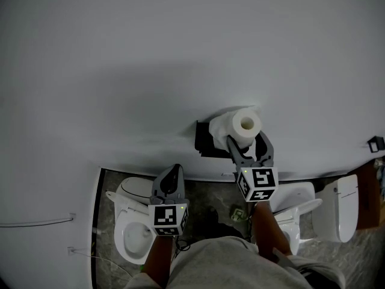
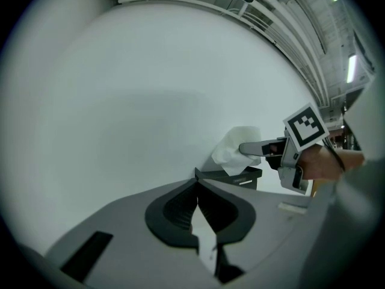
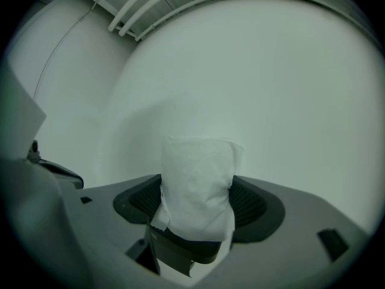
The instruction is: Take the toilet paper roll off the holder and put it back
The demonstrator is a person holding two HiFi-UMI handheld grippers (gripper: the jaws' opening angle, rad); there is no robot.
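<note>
In the head view, the toilet paper roll point(image 1: 240, 127) is seen just right of centre against the white wall point(image 1: 120, 53). It touches the right side of the black holder point(image 1: 204, 140) and its hollow core is turned toward the camera; whether it is threaded on the holder's arm cannot be told. The right gripper point(image 1: 245, 139) is raised to it from below, with one jaw laid on each side of the roll. The left gripper point(image 1: 174, 172) is held lower and further left, well apart from the roll, above a toilet point(image 1: 127, 212) at the lower left of the frame. In the left gripper view, that gripper's jaws are shown pressed together at lower centre with nothing between them, and the roll point(image 2: 236, 149) is seen right of centre in the other tool's grasp. In the right gripper view, the roll point(image 3: 198, 185) fills the middle of the frame between the jaws, which are closed against its flanks, and a loose sheet edge hangs at its lower left above the holder point(image 3: 180, 254). The roll is judged light, soft, easily crushed and prone to unwinding, so a gentle hold across the wound sides is thought best.
</note>
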